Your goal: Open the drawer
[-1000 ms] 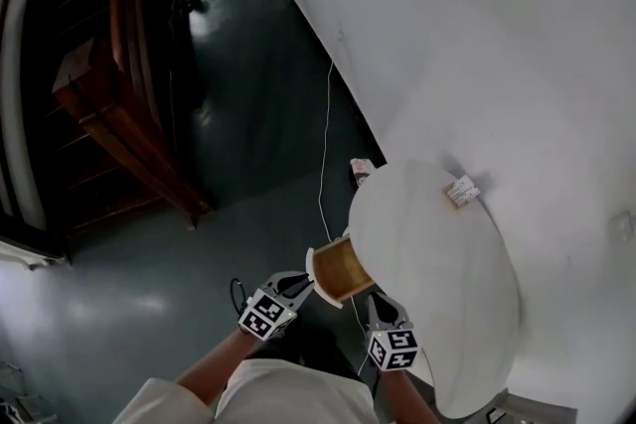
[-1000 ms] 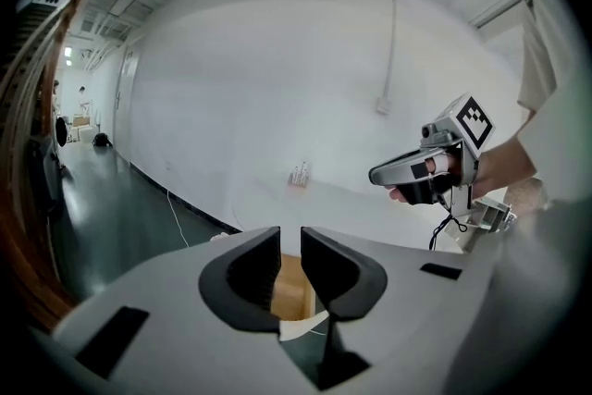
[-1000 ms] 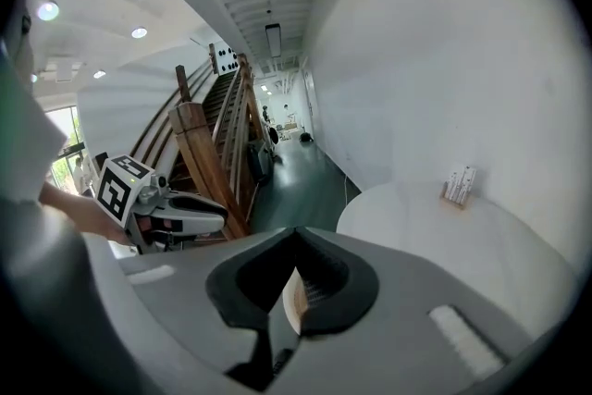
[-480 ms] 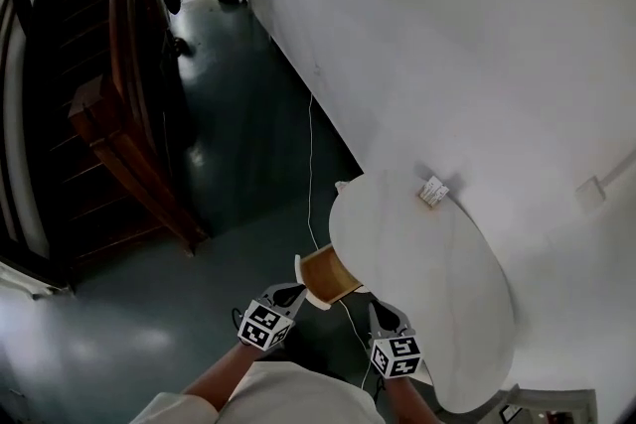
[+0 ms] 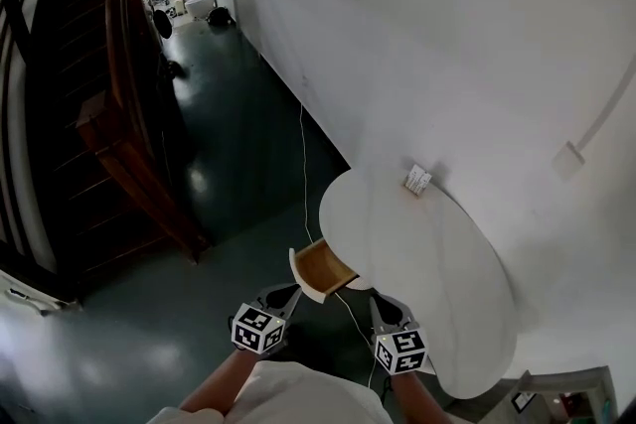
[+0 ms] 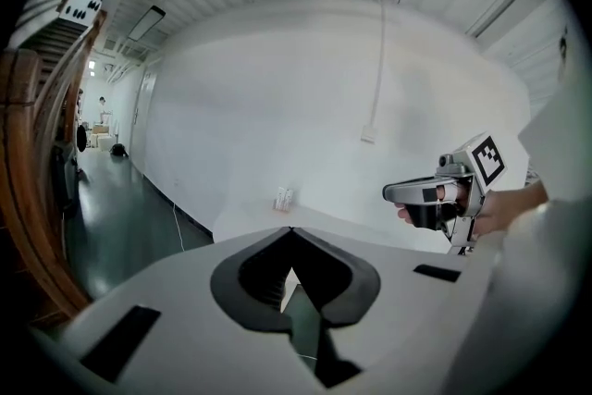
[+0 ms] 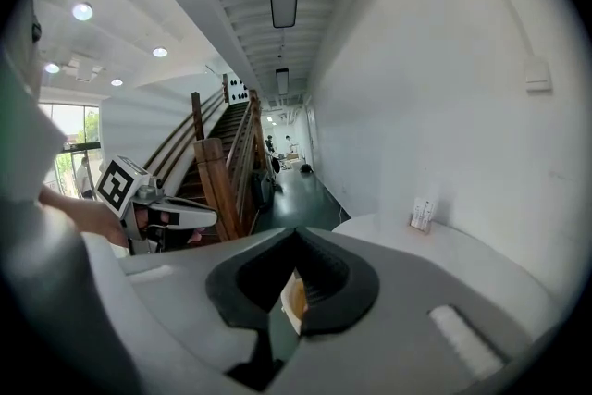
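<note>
A small drawer with a wooden inside stands pulled out from the edge of the round white table. In the head view both grippers hover just in front of it, touching nothing. My left gripper is below and left of the drawer with its jaws shut and empty. My right gripper is below and right of it, its jaws meeting at the tips with nothing between them. A slice of the drawer shows through the jaw gap in the right gripper view. Each gripper view also catches the other gripper.
A small white card stand sits on the table by the white wall. A thin cable runs along the dark green floor. A dark wooden staircase fills the left. Boxes and a person stand far down the corridor.
Both grippers have drawn back and up from the drawer's front. The left jaws have closed. The drawer stays pulled out, and the head view has lifted.
</note>
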A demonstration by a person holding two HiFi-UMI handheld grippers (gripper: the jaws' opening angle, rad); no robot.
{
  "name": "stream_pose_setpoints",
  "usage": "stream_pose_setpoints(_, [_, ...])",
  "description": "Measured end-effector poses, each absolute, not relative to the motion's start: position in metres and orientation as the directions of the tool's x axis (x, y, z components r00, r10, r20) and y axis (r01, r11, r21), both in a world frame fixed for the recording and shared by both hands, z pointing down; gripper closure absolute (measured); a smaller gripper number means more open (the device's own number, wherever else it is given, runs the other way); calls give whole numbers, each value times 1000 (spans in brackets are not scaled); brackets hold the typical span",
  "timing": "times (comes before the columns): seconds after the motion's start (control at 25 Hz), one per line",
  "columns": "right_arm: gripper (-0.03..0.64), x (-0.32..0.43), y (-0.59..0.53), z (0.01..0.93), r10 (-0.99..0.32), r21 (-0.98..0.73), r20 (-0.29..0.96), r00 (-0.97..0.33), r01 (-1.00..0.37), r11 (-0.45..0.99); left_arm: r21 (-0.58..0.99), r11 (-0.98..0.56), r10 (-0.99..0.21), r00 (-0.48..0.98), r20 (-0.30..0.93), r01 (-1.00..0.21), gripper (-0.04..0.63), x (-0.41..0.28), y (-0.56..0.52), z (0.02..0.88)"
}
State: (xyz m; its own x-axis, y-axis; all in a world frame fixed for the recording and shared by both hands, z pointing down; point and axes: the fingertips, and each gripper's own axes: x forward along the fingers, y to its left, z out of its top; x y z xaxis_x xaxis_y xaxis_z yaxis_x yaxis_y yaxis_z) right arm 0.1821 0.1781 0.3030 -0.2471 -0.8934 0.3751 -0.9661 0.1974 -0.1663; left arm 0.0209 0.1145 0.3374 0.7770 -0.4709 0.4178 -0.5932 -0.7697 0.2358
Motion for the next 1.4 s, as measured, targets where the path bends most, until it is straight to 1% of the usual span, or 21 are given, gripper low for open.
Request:
stream_pose_setpoints(0.32, [606, 175, 197, 284, -906, -141, 337, -257, -965, 221, 199, -790, -490, 793, 362, -579, 589, 6, 136, 299])
stream_pose_setpoints(0.6, [606, 161, 196, 260, -931, -100, 292, -218, -975, 197, 162, -822, -482, 818, 313, -546, 589, -19, 133, 271])
stream_pose_setpoints(0.88, [606, 147, 190, 243, -954, -115, 252, -161, -984, 135, 167, -839, -453, 835, 311, -517, 589, -42, 122, 261])
stream_pose_setpoints(1.04, [606, 141, 188, 243, -957, -139, 253, -143, -984, 110, 168, -848, -438, 844, 311, -502, 589, -48, 120, 257])
stream_pose_setpoints(1.4, [606, 132, 192, 243, -956, -114, 266, -126, -989, 98, 199, -845, -430, 851, 301, -497, 589, -58, 115, 259])
